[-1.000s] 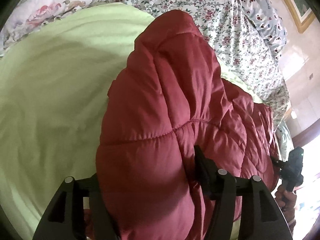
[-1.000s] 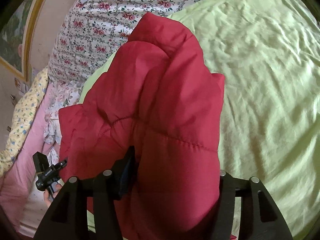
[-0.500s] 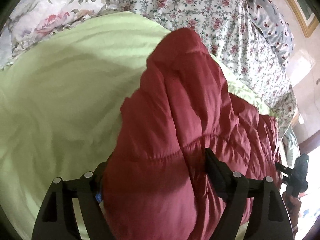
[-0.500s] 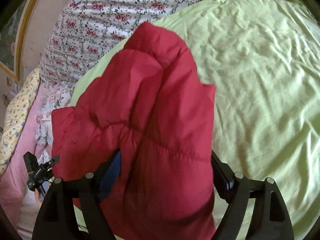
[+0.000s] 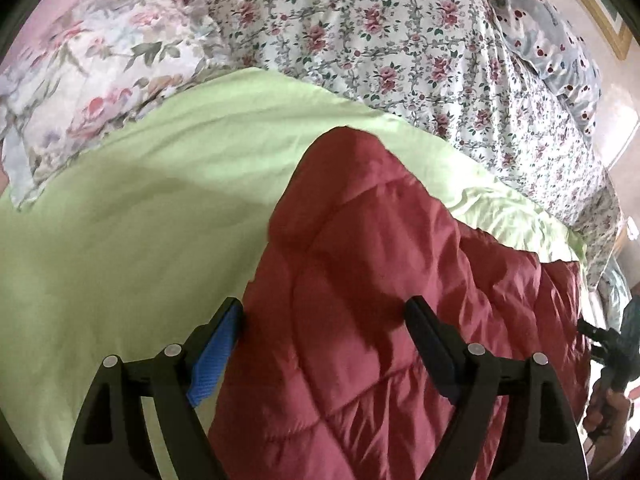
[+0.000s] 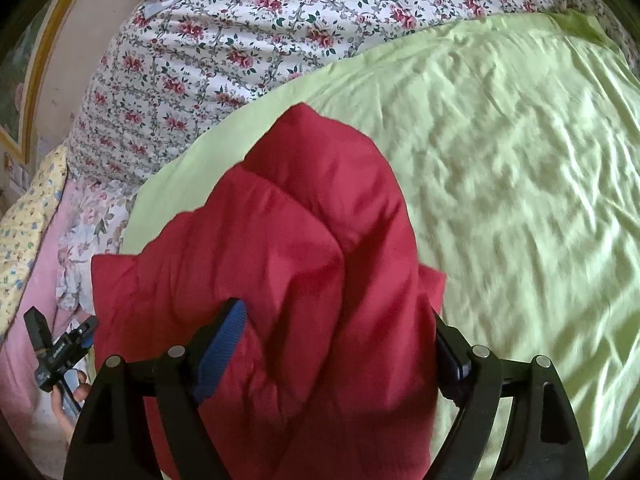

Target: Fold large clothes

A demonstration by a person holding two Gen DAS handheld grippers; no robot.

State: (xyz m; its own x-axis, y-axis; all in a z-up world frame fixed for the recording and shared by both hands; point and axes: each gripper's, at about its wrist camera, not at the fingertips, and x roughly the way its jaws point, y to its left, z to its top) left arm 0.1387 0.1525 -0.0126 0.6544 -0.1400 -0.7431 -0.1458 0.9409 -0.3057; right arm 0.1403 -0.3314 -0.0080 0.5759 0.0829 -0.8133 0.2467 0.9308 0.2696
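Note:
A red quilted puffer jacket (image 5: 380,280) lies bunched on a light green sheet (image 5: 140,220). In the left wrist view my left gripper (image 5: 324,312) stands wide open with the jacket's thick fold between its fingers, blue pad showing on the left finger (image 5: 214,360). In the right wrist view the same jacket (image 6: 300,280) fills the gap of my right gripper (image 6: 340,328), which is also wide open around the padded fabric. The other gripper shows at the edge of each view, right gripper (image 5: 616,344) and left gripper (image 6: 52,352).
A floral quilt (image 5: 400,40) and pillows (image 5: 100,72) lie beyond the green sheet (image 6: 520,180). A framed picture hangs on the wall (image 6: 24,80). A pink cover (image 6: 24,340) lies at the bed's side.
Both grippers have opened wider, from clamped on the jacket to jaws spread. The jacket has sunk lower onto the sheet and both cameras have moved forward over it.

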